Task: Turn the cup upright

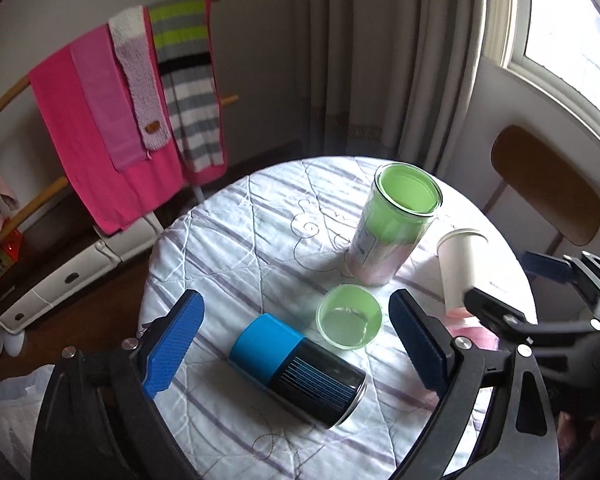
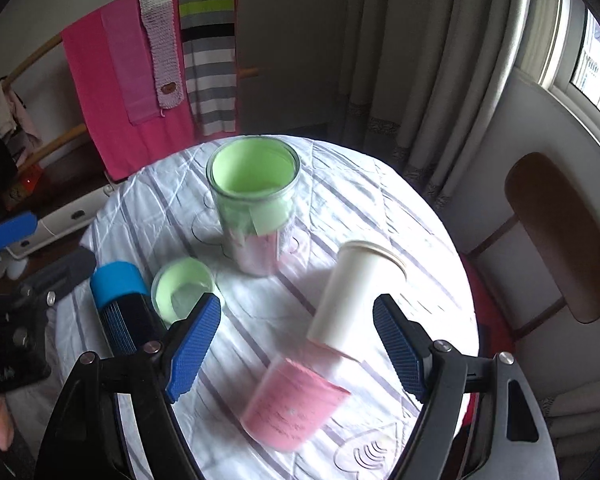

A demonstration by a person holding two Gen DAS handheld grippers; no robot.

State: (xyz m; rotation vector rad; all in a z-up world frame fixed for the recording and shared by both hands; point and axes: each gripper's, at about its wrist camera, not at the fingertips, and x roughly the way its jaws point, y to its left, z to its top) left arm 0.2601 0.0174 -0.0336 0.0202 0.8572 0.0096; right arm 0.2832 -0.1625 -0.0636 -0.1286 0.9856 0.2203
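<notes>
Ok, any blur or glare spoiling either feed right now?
Left wrist view: window blown out white at upper right, table things sharp. Right wrist view: white cup and pink cup smeared, likely motion blur; green-lined jar slightly soft.

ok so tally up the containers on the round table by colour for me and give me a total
Green: 2, the tall jar with a green lining and the small green cup
White: 1, the white paper cup
Pink: 1, the pink cup, just under the white one
Blue and black: 1, the can lying on its side
Total: 5
</notes>
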